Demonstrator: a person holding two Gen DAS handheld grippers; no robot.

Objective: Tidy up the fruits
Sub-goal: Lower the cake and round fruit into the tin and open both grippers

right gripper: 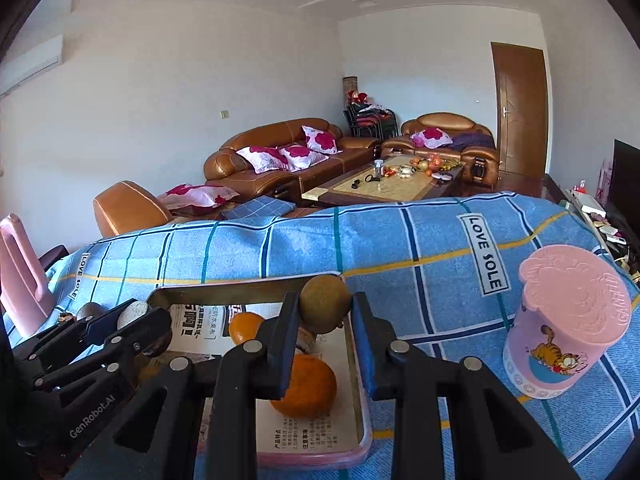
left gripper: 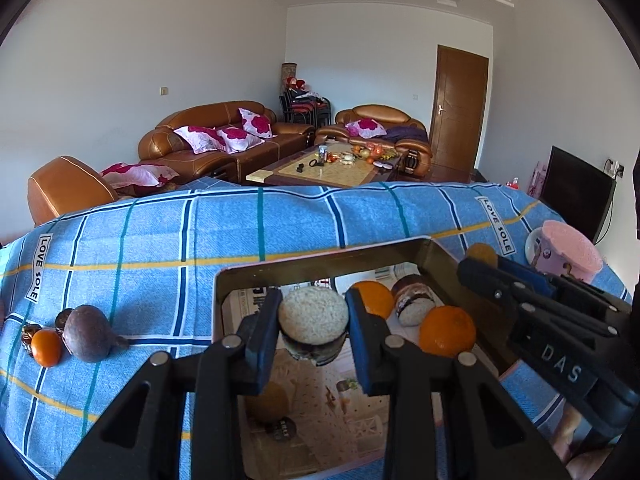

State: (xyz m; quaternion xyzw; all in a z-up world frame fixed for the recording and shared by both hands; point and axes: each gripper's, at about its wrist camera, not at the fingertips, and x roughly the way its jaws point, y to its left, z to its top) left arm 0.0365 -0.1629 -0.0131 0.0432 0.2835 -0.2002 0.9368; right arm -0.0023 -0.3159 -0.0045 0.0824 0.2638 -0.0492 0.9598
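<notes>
Blue checked cloth (left gripper: 160, 240) carried the tray (left gripper: 320, 258) at lower centre, directly beneath both grippers: left gripper (left gripper: 313, 322) clamped a halved fruit (left gripper: 313, 316), right gripper (right gripper: 326, 312) pinched a brown fruit (right gripper: 325, 304).

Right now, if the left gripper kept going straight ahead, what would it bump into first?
The left gripper, holding a round fruit, points over the tray. It would probably reach the tray's far wall first, though depth is hard to judge and it may pass above it.
</notes>
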